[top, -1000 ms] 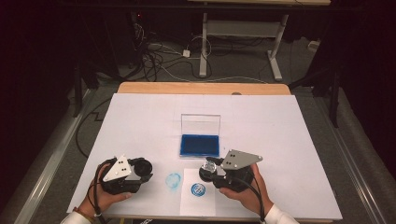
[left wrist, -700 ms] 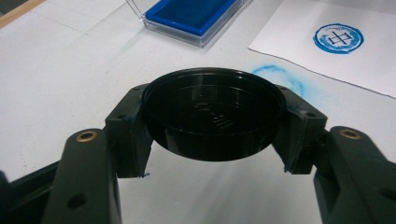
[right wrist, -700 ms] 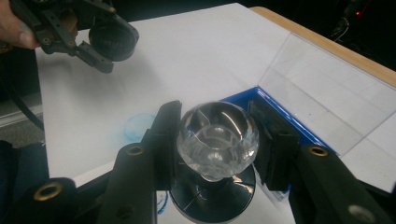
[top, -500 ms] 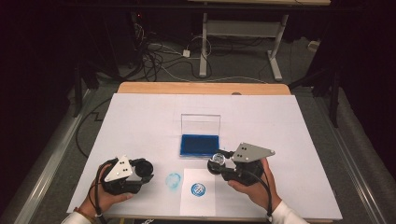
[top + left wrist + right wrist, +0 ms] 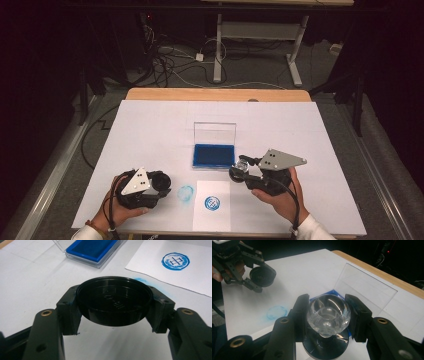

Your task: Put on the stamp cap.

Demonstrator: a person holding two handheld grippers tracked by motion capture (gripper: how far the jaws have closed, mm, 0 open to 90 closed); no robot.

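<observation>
**Two grippers, one stamp, one cap, one ink pad**

Count first: two hand-held grippers, one clear-handled stamp, one black cap, one ink pad, one sheet of paper, two blue marks.

Nearest the person, at about 7 o'clock on the white-covered tabletop [image 5: 150,130], the left gripper [image 5: 159,183] sits in the person's left hand [image 5: 116,212]. Its jaws are clenched on a round black plastic cap [image 5: 114,300], gripped at opposite edges of its rim, the open side facing up toward that gripper's camera.

At 6 o'clock lies a small white rectangular sheet of paper [image 5: 212,212] bearing one round blue stamped seal [image 5: 212,202]. Just to its left, on the tabletop itself, is one faint smudged blue ring [image 5: 186,193].

At about 5 o'clock the right gripper [image 5: 242,170], held in the person's right hand [image 5: 280,197], has its jaws closed around the faceted clear knob of a round stamp with a black base [image 5: 328,315]. In the right gripper view the stamp's long axis runs from the knob down to the black disc beneath it, lifted just over the near right corner of the pad; its exact tilt I cannot tell.

Farther out, near the centre, sits the rectangular blue ink pad in a clear plastic case [image 5: 214,155], its transparent lid [image 5: 215,134] standing upright at 12 o'clock. Beyond, the wooden table edge [image 5: 215,95].
</observation>
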